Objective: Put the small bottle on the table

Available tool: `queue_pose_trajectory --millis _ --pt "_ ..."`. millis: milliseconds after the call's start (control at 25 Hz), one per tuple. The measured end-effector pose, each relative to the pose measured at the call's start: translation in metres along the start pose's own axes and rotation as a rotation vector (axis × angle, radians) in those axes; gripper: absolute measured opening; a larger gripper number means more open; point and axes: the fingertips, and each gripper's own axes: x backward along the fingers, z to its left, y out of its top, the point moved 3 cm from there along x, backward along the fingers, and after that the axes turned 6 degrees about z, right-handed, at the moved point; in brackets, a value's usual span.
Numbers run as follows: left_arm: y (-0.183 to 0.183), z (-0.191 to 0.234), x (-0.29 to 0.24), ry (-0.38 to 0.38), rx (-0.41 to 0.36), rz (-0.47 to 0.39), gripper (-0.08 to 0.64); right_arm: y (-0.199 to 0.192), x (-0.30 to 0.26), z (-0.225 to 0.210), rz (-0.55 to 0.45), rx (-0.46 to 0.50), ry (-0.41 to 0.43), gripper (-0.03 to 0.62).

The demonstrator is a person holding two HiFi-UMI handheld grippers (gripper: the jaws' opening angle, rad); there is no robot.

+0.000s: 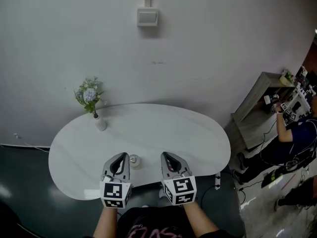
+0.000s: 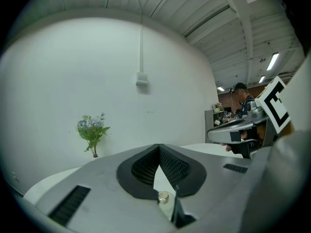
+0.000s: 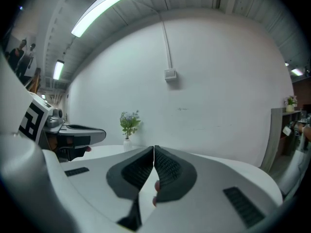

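Small bottle (image 1: 134, 160): upright on white bench (image 1: 163, 128), nr front edge, betw. the two grippers, just beside the L one. Pale body, goldish cap (image 2: 164, 196). In left gripper view it shows low down thru the slot behind the fingers: below them, not in them.

L gripper (image 1: 120, 156): fingers together, nothing betw. them. R gripper (image 1: 167, 155): fingers together too, empty. Both hover over the bench's front edge, pointing at the wall.

Judgement: bottle stands free, no contact, so placing looks done. Spot nr the front edge prob. picked for easy reach. It is well apart from the vase w/ flowers (image 1: 94, 103) at the far L rim, so little knock risk.

Writing: none legible on bottle, too small. Gripper cubes carry black-white square markers, patterns not text. Pink print on person's dark shirt is cut off, unreadable. Wall box (image 1: 147, 17) blank.
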Motion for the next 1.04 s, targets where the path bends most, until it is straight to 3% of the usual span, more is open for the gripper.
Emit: queue_pose_trajectory --millis 600,1040 --pt "0.012 -0.003 0.007 -0.011 -0.017 -0.017 0.012 0.008 0.007 0.000 -0.025 0.007 0.004 0.067" --pt "0.009 0.006 0.013 -0.014 0.026 -0.018 0.012 0.009 0.005 0.009 -0.025 0.020 0.013 0.067"
